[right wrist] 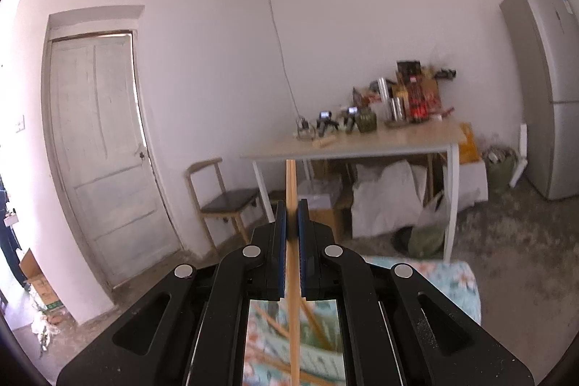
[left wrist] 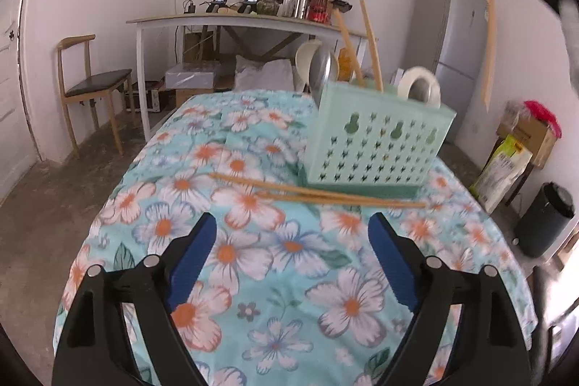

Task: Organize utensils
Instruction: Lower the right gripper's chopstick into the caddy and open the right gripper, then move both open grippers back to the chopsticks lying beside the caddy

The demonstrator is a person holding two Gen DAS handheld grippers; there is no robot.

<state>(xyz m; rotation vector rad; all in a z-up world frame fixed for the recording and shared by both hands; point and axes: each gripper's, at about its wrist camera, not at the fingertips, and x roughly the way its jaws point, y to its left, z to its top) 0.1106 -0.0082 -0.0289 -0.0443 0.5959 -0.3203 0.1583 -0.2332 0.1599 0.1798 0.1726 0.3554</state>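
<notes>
Three chopsticks lie on the flowered tabletop, near the green holder, which has two more upright. The left gripper has wide, empty jaws; the right gripper clamps one chopstick.

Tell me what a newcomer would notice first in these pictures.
The flowered tablecloth fills the left wrist view. On it stands a mint green utensil holder with chopsticks and spoons poking out, and loose chopsticks lie in front of it, beyond the open left claw. The right claw is shut on a single chopstick, raised above the table.
</notes>
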